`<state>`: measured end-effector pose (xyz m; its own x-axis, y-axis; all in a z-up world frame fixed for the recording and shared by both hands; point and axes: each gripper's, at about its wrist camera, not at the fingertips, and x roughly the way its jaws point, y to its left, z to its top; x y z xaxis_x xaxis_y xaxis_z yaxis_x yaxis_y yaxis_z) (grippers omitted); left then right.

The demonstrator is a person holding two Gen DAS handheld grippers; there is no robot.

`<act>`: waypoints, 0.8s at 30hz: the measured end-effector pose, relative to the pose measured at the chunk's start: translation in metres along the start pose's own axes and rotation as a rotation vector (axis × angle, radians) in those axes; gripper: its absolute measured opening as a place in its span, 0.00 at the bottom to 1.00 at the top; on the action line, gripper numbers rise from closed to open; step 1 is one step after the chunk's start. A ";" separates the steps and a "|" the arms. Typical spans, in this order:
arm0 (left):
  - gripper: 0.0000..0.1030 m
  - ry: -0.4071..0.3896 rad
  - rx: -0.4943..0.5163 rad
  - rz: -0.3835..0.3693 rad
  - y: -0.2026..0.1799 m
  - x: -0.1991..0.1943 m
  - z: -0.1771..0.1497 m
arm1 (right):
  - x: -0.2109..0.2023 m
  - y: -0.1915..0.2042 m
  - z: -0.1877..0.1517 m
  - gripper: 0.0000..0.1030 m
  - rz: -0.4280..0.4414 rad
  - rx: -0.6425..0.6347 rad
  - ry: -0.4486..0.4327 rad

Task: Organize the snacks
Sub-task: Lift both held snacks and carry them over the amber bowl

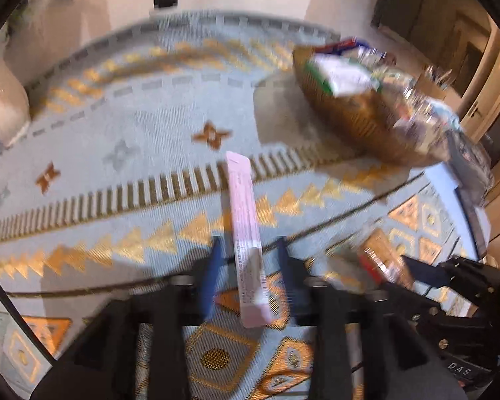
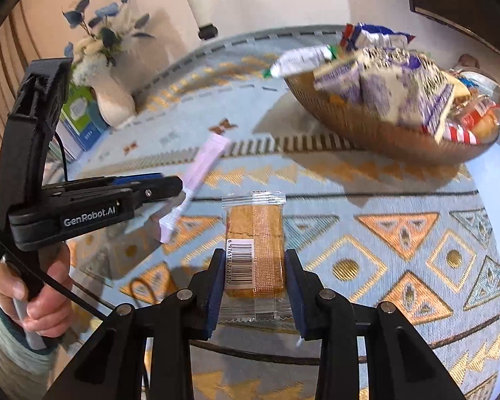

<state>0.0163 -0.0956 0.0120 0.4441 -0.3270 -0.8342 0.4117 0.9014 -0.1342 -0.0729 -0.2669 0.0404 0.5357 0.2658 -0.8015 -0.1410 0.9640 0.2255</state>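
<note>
Left gripper (image 1: 246,250) jaws pinch pink stick (image 1: 245,230) mid-length, light, floppy; right gripper (image 2: 253,286) jaws clamp wafer pack (image 2: 255,250) sides, brittle, squeeze gently; basket (image 2: 376,130) at 2 o'clock on bench (image 2: 400,200).

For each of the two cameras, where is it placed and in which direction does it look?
Left wrist: on the left gripper, looking forward over the table toward the basket; its fingers flank a pink stick; the right gripper shows at lower right.
Right wrist: on the right gripper, facing the basket; its fingers clamp a wafer pack; the left gripper and left hand show at left.
Shared: table, basket, pink stick, wafer pack.
</note>
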 end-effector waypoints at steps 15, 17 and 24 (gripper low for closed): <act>0.16 -0.085 0.056 0.052 -0.018 -0.007 0.004 | -0.006 -0.004 0.001 0.33 0.018 -0.016 -0.016; 0.16 -0.150 0.041 -0.011 -0.020 -0.029 0.007 | -0.017 -0.005 0.007 0.33 0.039 -0.005 -0.043; 0.16 -0.353 0.083 -0.073 -0.049 -0.100 0.034 | -0.076 -0.008 0.034 0.33 0.057 0.017 -0.200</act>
<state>-0.0217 -0.1171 0.1200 0.6522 -0.4803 -0.5865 0.5090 0.8508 -0.1308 -0.0837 -0.2947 0.1184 0.6822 0.3117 -0.6614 -0.1630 0.9467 0.2780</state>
